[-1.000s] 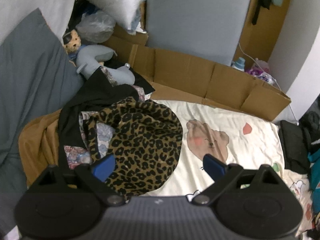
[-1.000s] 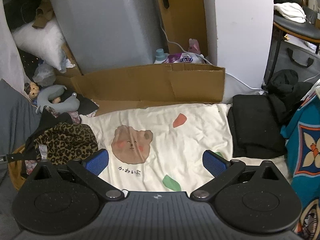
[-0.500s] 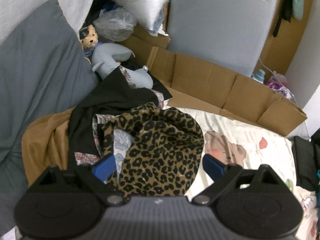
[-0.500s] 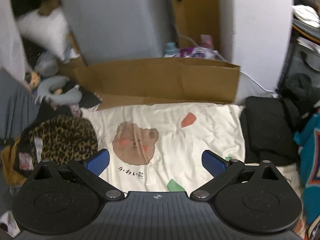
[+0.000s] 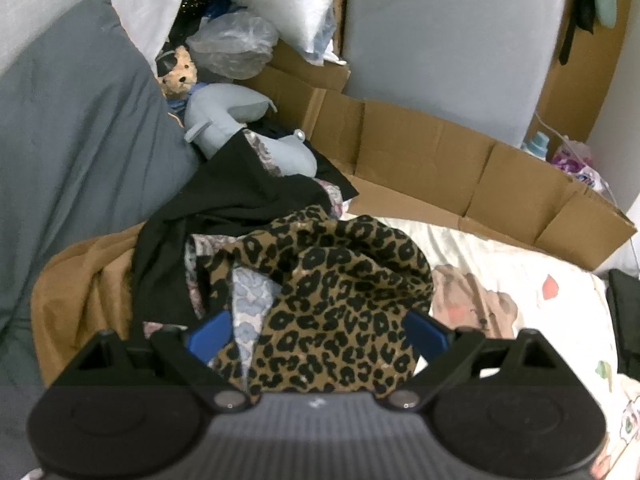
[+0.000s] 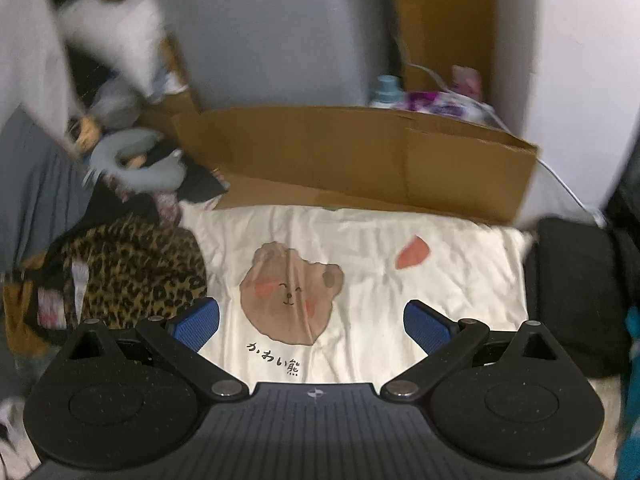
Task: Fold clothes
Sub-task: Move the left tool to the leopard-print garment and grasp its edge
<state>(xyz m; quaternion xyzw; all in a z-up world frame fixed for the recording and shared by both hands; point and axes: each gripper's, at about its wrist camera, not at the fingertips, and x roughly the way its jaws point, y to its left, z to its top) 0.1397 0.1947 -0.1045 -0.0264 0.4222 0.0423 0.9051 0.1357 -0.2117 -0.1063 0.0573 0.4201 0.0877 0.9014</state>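
Closing in over the past second, the left gripper (image 5: pixel 316 330) now straddles the leopard-print garment (image 5: pixel 336 304) heaped on the bedsheet (image 6: pixel 360 240), released like the right gripper (image 6: pixel 312 322), so a pickup looks imminent.

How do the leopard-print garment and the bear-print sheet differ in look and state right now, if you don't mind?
The leopard-print garment is brown with black spots; the bear-print sheet is cream with a bear face. The garment is crumpled on a clothes pile; the sheet lies spread flat. Both are fabric on the bed.
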